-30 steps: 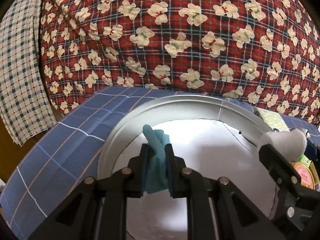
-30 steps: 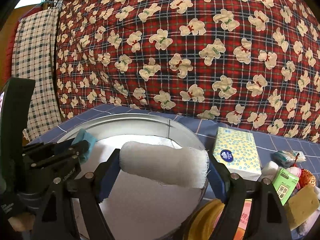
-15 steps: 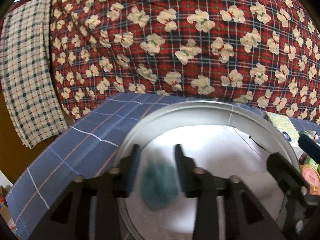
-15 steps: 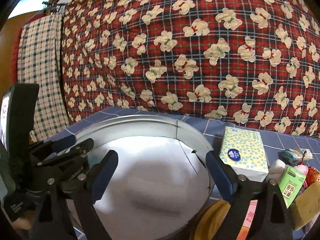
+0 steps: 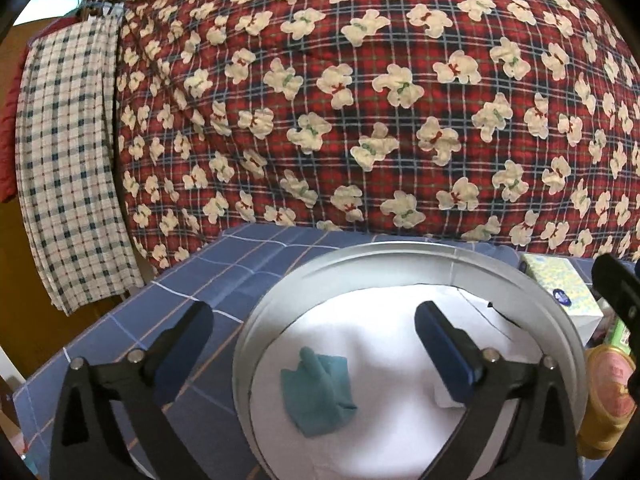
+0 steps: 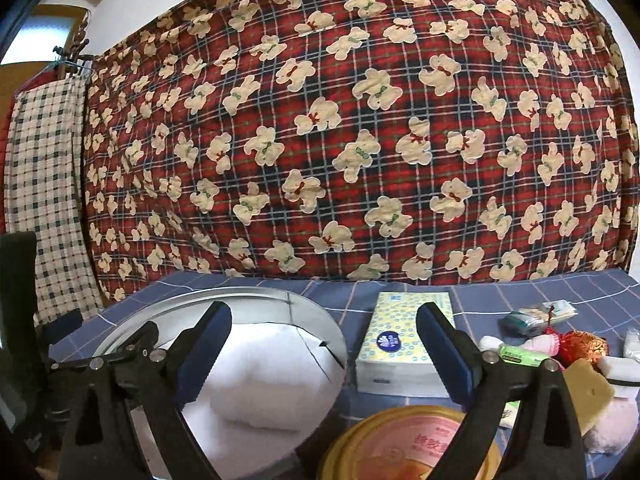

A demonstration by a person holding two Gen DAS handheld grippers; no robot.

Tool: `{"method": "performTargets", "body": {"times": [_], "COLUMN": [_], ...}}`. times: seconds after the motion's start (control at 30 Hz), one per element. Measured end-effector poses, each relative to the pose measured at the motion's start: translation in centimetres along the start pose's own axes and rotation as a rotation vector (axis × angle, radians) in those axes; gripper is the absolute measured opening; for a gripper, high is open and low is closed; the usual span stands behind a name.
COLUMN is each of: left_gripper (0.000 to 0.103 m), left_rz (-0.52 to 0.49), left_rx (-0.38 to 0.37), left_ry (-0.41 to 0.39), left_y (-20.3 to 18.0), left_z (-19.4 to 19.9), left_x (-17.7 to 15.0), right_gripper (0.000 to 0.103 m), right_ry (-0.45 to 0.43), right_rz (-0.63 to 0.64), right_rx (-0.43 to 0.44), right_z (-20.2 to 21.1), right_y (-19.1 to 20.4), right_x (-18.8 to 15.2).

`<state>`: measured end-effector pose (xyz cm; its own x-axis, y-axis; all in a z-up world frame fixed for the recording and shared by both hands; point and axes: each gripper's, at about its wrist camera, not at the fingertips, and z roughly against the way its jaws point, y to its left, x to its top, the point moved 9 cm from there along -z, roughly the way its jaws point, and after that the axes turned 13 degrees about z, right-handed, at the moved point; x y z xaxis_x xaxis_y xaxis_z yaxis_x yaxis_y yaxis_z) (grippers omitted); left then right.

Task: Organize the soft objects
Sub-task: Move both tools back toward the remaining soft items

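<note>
Jaws spread wide on our left hand-held gripper point(image 5: 312, 344), which has just been opening and grips nothing; the teal cloth point(image 5: 318, 394) lies loose below it on the white lining of the round metal tub point(image 5: 404, 250). Our right hand-held gripper point(image 6: 322, 342) has also just been opening and is released, with nothing between its pads. A rolled white towel point(image 6: 256, 400) rests inside the same tub, under its left finger. So two soft things, we judge, are already put away. More wait on the blue checked surface point(image 6: 520, 292) to the right: a tissue pack point(image 6: 404, 344) just beside the tub, a pale sponge point(image 6: 588, 388), and a small heap of oddments point(image 6: 540, 314) farther off. A round yellow tin point(image 6: 412, 444) sits nearest us. Behind everything hangs a red bear-print quilt point(image 6: 360, 120).
</note>
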<state>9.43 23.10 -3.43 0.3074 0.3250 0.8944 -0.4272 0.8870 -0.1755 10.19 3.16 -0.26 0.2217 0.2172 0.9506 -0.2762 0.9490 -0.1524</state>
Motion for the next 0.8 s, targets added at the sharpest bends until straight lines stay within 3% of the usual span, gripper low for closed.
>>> {"method": "performTargets", "body": {"times": [0.27,0.43,0.57,0.8], "left_gripper": [0.102,0.102,0.102,0.102], "left_rz": [0.010,0.050,0.039,0.018], "left_rx": [0.001,0.004,0.003,-0.084], "left_ry": [-0.041,-0.056,-0.066,-0.064], "left_y": [0.1,0.9,0.6,-1.6], "left_z": [0.8,1.1,1.3,2.6], "left_x": [0.2,0.4,0.4,-0.4], "right_gripper": [0.095,0.095,0.095,0.095], "right_ry": [-0.022,0.014,0.027,0.031], "right_rz": [0.006,-0.031,0.034,0.070], "right_rx": [-0.096,-0.131,-0.170,-0.281], "right_z": [1.3,1.7,3.1,5.7], "right_y": [-2.9,-6.0,-8.3,-13.1], "right_x": [0.0,-1.2,-2.3,-3.7]}}
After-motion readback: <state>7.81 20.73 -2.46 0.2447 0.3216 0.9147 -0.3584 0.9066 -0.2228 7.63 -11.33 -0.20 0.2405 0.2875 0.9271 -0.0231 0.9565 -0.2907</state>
